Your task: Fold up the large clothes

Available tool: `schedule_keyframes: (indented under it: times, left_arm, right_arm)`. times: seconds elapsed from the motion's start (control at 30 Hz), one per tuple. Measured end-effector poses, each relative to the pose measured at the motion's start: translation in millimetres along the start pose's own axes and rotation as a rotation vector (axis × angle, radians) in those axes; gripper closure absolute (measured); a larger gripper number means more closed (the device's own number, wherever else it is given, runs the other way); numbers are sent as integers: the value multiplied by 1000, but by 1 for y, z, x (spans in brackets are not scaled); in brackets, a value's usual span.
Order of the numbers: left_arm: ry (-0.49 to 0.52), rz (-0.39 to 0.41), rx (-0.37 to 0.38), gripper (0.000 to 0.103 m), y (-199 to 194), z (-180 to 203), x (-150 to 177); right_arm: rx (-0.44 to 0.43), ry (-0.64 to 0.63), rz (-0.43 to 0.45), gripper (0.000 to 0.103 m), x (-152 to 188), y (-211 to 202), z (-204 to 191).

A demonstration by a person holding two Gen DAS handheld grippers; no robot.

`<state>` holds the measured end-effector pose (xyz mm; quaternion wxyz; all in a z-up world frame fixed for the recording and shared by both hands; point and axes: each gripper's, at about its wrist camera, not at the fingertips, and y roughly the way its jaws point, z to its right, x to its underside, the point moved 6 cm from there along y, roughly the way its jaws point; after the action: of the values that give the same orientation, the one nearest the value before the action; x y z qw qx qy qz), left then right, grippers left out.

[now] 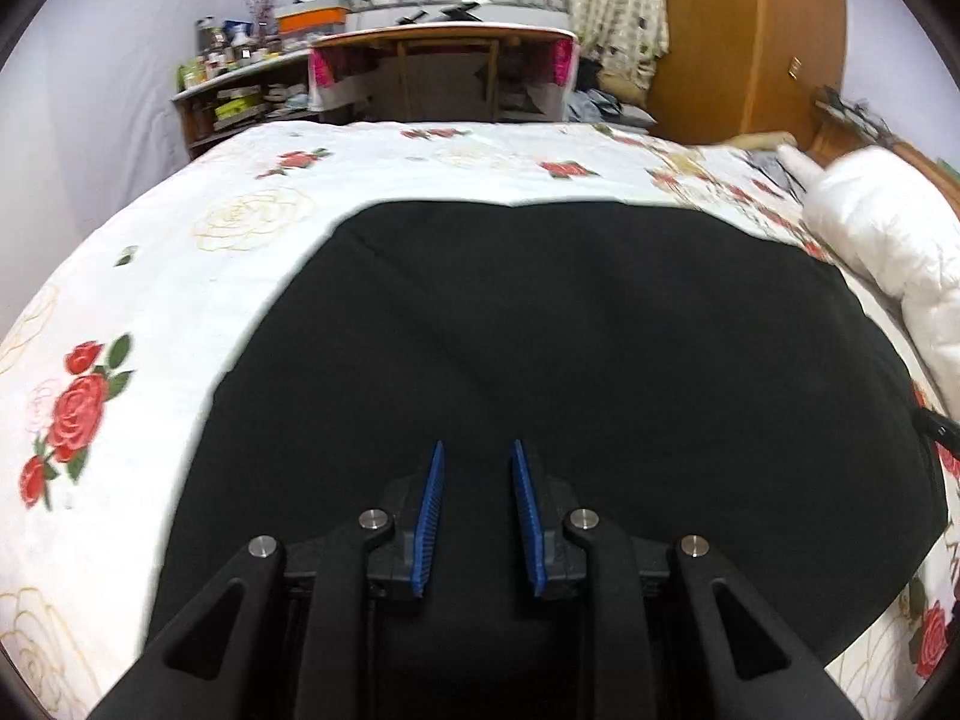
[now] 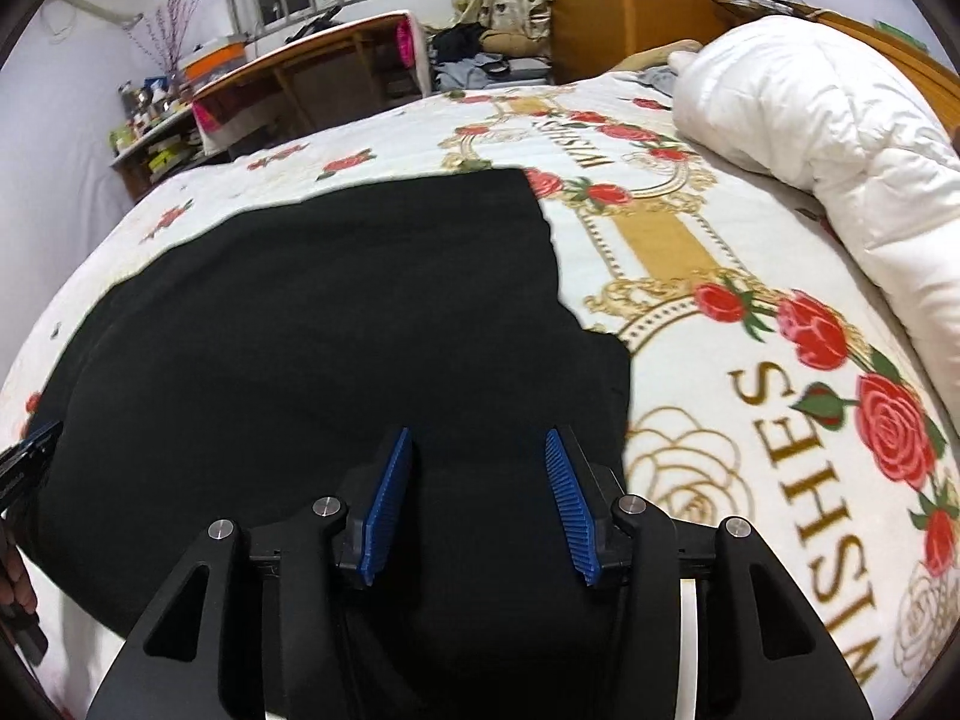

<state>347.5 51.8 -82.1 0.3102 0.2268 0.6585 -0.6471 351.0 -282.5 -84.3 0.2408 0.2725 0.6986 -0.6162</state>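
A large black garment lies spread flat on a bed with a white rose-print cover. My left gripper hovers over the garment's near part. Its blue pads stand a narrow gap apart, and no cloth shows pinched between them. In the right wrist view the same garment fills the left half, its right edge stepped. My right gripper is over its near right part, open wide, with nothing between the pads. The left gripper's tip and a hand show at the left edge.
A rolled white duvet lies along the bed's right side. Past the bed's far edge stand a wooden desk, a cluttered shelf and a wooden wardrobe. Bare bed cover surrounds the garment.
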Motion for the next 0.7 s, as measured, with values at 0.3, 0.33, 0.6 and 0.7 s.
schedule_keyframes:
  times: [0.3,0.33,0.6,0.7]
  left_arm:
    - [-67,-9,-87,78,-12,-57,39]
    - [-63,-7,-90,78,-13,-56,42]
    - [-84,-32,-92,78,-9,-57,43]
    - [-84,-57,-92,78,-13,-58,38]
  right_arm:
    - [27,-23,-36,56,39,-7,13]
    - [31,-16,-35,56,41,-6,15]
    - [58,-41,-56,56,42,-6,14]
    - [78,-44,-72,56,40,-11,17]
